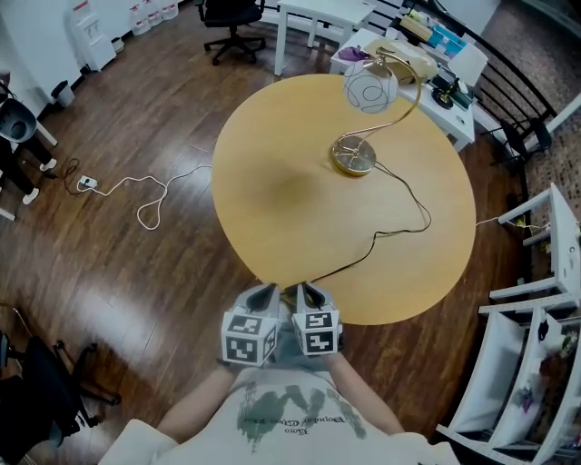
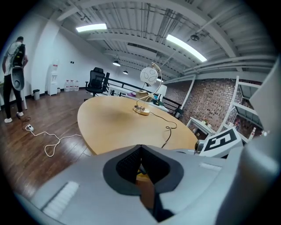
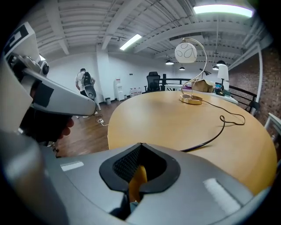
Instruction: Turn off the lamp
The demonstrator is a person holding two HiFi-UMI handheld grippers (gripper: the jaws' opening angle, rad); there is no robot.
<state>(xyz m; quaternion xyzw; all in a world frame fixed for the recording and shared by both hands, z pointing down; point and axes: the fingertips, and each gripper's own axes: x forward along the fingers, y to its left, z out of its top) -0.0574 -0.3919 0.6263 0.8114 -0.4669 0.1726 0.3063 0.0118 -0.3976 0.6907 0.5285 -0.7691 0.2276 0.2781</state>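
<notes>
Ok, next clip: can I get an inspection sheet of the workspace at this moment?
Surface: round wooden table, bare apart from the lamp and its lead.
Job's things: lamp upright on the far side, gold base, curved stem, globe shade; whether it is lit cannot be told.
Clutter: nothing seen on the table.
Grippers: left gripper and right gripper side by side at the table's near edge, jaws together, nothing between them.
Cables: black cable runs from the lamp base across the table to the near edge; white cable loose on the floor.
Surroundings: wood floor, office chair, white shelving, a person standing far off.
</notes>
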